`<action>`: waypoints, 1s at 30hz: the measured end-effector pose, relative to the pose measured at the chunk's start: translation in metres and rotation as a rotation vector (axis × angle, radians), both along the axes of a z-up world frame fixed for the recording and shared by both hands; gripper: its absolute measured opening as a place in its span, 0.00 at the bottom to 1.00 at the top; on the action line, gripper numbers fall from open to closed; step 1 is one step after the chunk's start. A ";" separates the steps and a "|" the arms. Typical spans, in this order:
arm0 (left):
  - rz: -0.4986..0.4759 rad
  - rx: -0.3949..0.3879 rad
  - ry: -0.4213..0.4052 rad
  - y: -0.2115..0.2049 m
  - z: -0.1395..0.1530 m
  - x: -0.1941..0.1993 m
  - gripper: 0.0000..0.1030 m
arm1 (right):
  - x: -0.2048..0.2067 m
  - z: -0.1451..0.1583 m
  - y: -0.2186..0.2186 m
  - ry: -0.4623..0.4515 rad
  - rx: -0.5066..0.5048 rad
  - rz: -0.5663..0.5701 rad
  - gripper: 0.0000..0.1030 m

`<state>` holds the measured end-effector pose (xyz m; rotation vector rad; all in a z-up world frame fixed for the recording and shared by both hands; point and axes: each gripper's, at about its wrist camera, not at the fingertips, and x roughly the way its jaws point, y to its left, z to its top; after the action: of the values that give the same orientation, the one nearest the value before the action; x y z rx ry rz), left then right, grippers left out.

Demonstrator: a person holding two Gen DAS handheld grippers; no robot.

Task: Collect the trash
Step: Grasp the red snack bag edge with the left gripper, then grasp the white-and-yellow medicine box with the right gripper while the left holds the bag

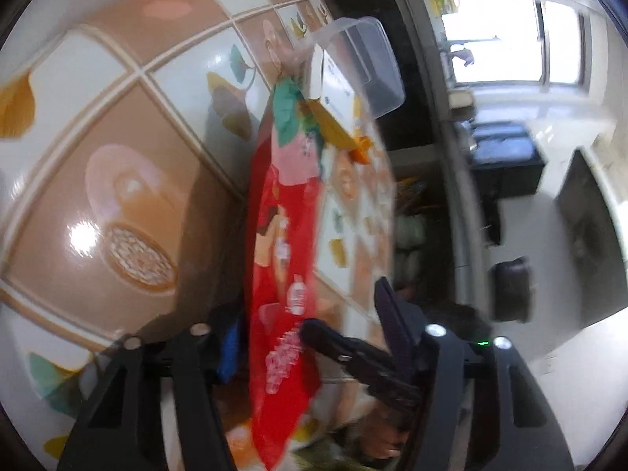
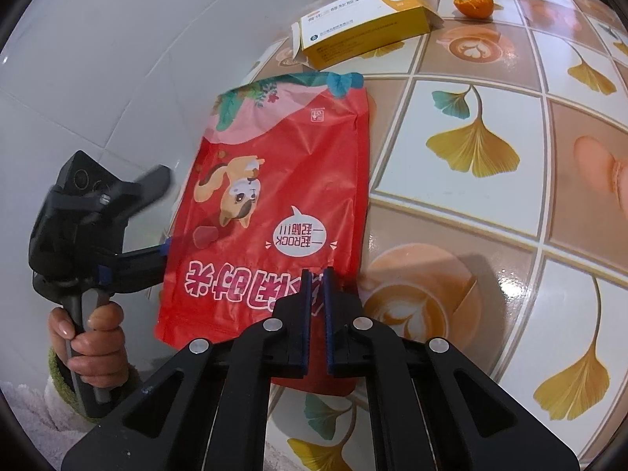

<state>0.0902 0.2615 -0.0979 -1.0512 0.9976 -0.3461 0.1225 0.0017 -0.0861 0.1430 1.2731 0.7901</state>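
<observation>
A red snack bag (image 2: pixel 282 196) with a cartoon animal lies flat on the patterned tablecloth (image 2: pixel 471 216), by the table's left edge. My right gripper (image 2: pixel 318 274) is shut on the bag's near edge. My left gripper (image 2: pixel 167 212), held by a hand (image 2: pixel 94 337), stands open at the bag's left edge. In the left wrist view the red snack bag (image 1: pixel 282 243) shows edge-on between the left gripper's (image 1: pixel 306 302) spread fingers, close to the left, blue-padded one, and the right gripper (image 1: pixel 353 353) pinches it from the right.
A yellow and white medicine box (image 2: pixel 365 23) and an orange peel (image 2: pixel 471 0) lie further back on the table. A clear plastic container (image 1: pixel 365 59) stands behind them. White floor tiles (image 2: pixel 98 59) lie beyond the table's left edge.
</observation>
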 end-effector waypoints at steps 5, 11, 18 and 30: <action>-0.056 0.348 0.003 -0.020 0.013 0.004 0.17 | 0.004 -0.001 -0.006 0.023 0.024 0.000 0.05; -0.087 0.471 -0.011 -0.030 0.019 0.003 0.15 | 0.018 0.028 -0.015 -0.079 0.014 0.020 0.33; -0.077 0.521 -0.027 -0.026 0.019 -0.003 0.14 | 0.083 0.087 -0.010 -0.292 0.010 0.034 0.54; -0.057 0.503 -0.032 -0.018 0.015 -0.015 0.13 | 0.211 0.048 0.040 -0.219 -0.134 -0.064 0.67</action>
<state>0.0747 0.2433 -0.0825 -0.5614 1.0178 -0.1435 0.3335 0.0415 -0.0382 -0.0110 1.1044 0.6453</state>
